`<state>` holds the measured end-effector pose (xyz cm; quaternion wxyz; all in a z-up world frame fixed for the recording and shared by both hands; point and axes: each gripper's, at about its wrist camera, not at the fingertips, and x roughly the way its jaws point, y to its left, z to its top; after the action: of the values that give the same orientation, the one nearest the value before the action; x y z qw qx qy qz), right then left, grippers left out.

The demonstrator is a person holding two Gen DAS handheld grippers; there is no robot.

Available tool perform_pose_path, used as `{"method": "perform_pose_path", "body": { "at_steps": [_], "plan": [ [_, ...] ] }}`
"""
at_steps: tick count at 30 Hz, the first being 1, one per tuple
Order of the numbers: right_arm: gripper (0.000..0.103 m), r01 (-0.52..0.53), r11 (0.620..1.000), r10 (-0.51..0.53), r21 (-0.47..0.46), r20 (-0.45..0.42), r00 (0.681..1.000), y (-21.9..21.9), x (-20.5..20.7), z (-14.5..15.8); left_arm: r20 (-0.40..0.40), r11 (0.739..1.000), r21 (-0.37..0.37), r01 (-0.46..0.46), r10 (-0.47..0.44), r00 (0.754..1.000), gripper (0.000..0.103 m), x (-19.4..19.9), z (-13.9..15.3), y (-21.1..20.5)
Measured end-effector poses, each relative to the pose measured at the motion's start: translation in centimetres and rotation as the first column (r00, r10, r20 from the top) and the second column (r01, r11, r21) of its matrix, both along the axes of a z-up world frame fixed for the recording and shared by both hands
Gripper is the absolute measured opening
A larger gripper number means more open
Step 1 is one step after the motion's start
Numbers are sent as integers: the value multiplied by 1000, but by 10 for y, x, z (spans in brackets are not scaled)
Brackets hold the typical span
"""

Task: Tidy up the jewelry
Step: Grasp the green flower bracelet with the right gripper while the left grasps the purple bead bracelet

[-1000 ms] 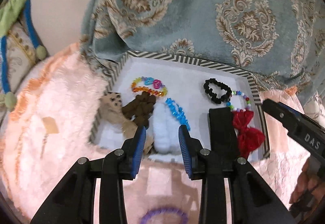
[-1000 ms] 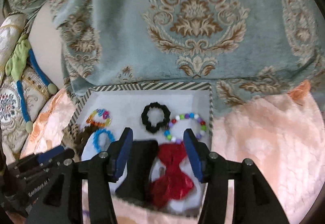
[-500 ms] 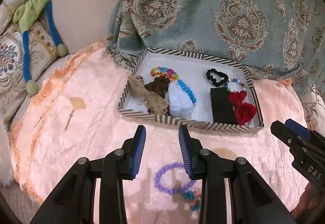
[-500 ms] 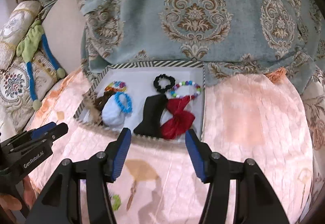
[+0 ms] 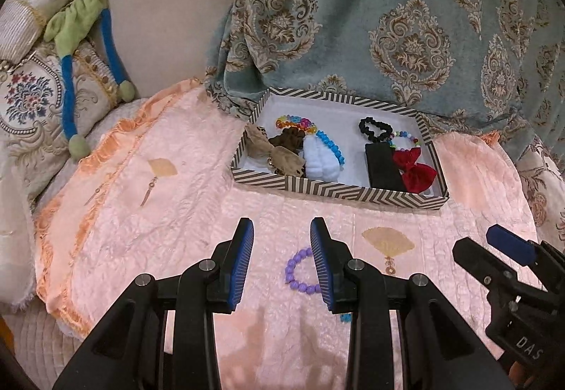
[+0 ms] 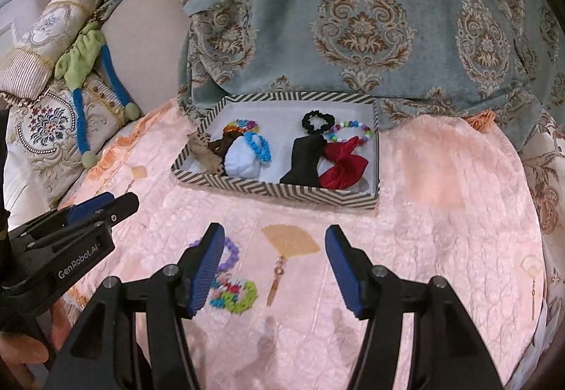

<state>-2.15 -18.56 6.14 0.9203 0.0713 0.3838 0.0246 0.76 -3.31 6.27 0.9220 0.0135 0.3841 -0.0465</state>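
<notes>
A striped box point(image 5: 335, 193) point(image 6: 279, 190) lies on the pink quilt and holds bead bracelets, scrunchies, a black cloth point(image 5: 383, 167) and a red bow point(image 5: 415, 171). In front of it on the quilt sits a purple bead bracelet point(image 5: 290, 275) point(image 6: 231, 253), and beside that a multicolour bead bracelet point(image 6: 240, 296). My left gripper point(image 5: 282, 263) point(image 6: 102, 210) hovers open over the purple bracelet and holds nothing. To its right, my right gripper point(image 6: 275, 250) point(image 5: 508, 248) has its jaws opening, with nothing between them, above a printed fan motif.
A teal patterned blanket point(image 6: 353, 19) hangs behind the box. Embroidered cushions point(image 5: 31, 100) and a green-and-blue soft toy point(image 5: 77, 22) lie at the left. The pink quilt point(image 6: 441, 231) stretches to the right of the box. A person's hand point(image 6: 21, 354) grips the left tool.
Both grippers have drawn back from over the box toward the near side of the quilt. The purple and multicolour bracelets came into view. The right jaws stand a little wider.
</notes>
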Motion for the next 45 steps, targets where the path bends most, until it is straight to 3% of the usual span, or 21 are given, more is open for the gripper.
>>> {"method": "perform_pose_path", "body": {
  "at_steps": [15,19,24,30,33,39,41,43,45],
  "plan": [
    [62,-44,999,44,-1,-7,999,11,-16,4,-28,1000,-22,-3,2,1000,16,-6,-3,14],
    [62,-56,998,56,8,-32,998,6,-11,-9,-90,993,-117,-22,12,996,16,5,-14,29],
    [62,-77,996,81,41,-118,990,0,3,-45,-212,972,-228,-58,9,977,16,25,-43,45],
    [53,-162,987,163,20,-209,964,18,22,-89,-316,964,-256,-64,-21,949,17,44,-82,43],
    [45,-187,982,179,-8,-254,950,25,30,-110,-342,968,-247,-54,-35,939,23,53,-97,37],
    [31,-236,968,212,-84,-230,950,39,36,-116,-358,977,-214,-21,-58,932,31,66,-115,24],
    [14,-274,957,246,-96,-230,941,44,35,-116,-348,983,-186,-11,-56,936,31,70,-116,21],
    [13,-279,955,253,-97,-219,943,42,35,-114,-338,985,-175,-5,-55,939,30,72,-117,18],
    [12,-254,966,240,-41,-208,948,32,35,-109,-336,983,-185,-11,-52,940,3,75,-117,19]
  ]
}}
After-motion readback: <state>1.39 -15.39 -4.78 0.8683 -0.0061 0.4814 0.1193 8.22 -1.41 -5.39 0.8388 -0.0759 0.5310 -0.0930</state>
